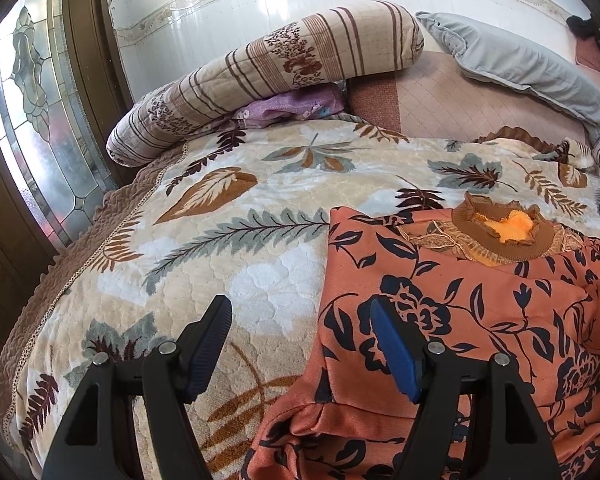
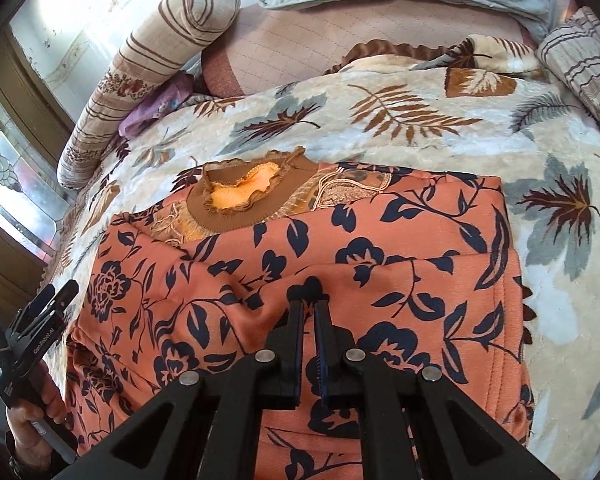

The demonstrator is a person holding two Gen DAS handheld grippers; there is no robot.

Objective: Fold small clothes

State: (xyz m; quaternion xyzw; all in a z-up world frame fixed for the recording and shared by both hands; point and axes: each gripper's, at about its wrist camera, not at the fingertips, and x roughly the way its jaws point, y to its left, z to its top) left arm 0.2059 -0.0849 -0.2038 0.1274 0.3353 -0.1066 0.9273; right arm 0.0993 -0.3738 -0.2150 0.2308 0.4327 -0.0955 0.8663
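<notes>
The orange floral garment (image 2: 340, 264) is lying on the leaf-patterned blanket (image 1: 228, 248) that is covering the bed, folded into a rough block with its brown ribbed collar (image 2: 236, 200) facing away from both sets of tongs and a yellow lining showing inside the neck opening.

The right tongs (image 2: 310, 308) are hovering directly over the middle of the garment, pointing down at it, their jaws clenched together with only a thin slit between them. No fabric is visibly caught there; whether the tips are touching the cloth cannot be told.

The left tongs (image 1: 300, 312) are standing released, jaws spread wide. The garment's left edge is running between them: the right finger is sitting over the orange cloth, the left finger over bare blanket. Nothing is being gripped.

In the right wrist view, a hand (image 2: 32, 420) is gripping the handle of the left tongs at the far left.

Beyond both tongs, a striped bolster (image 1: 260, 76) and a grey pillow (image 1: 520, 64) are lying near the tiled wall (image 1: 220, 4).
</notes>
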